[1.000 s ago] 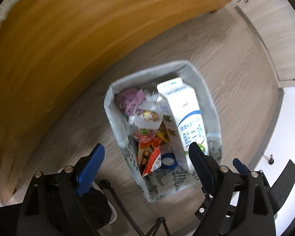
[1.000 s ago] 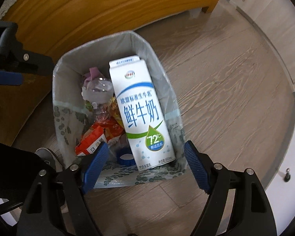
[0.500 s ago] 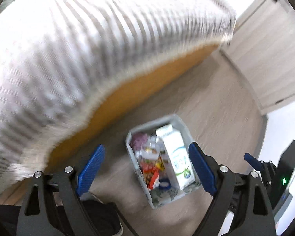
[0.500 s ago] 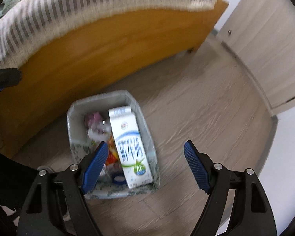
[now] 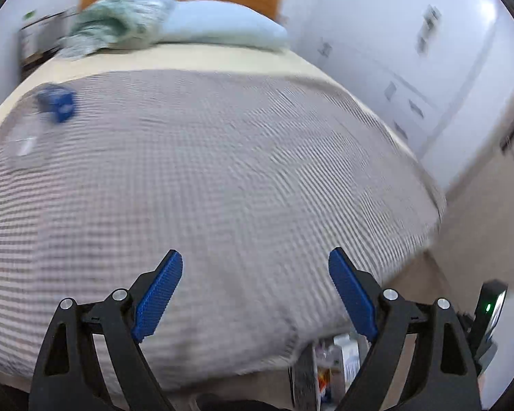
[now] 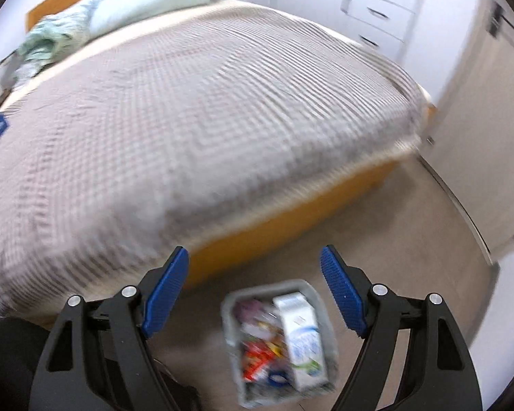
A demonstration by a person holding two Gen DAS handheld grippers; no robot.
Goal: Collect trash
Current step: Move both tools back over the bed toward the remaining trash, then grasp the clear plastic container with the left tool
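I had both the left gripper [image 5: 255, 267] and right gripper [image 6: 255, 263] spread wide, empty. The trash bag [image 6: 318, 294] held a milk carton [image 6: 300, 335]; a blue box [image 5: 56, 102] remained on the bed [image 5: 222, 157].

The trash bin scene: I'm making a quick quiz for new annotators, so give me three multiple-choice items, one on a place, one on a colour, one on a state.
1. Where does the trash bin stand?
A. on the bed
B. on the floor beside the bed
C. on a shelf

2. What colour is the small box lying on the striped blanket?
A. red
B. yellow
C. blue

3. How is the right claw?
A. open and empty
B. shut on the milk carton
C. shut on a wrapper

Answers: 1 B, the bin sits on the wood floor by the bed frame. 2 C, the box looks blue in both views. 3 A, its pads stand wide apart; the milk carton lies in the bin.
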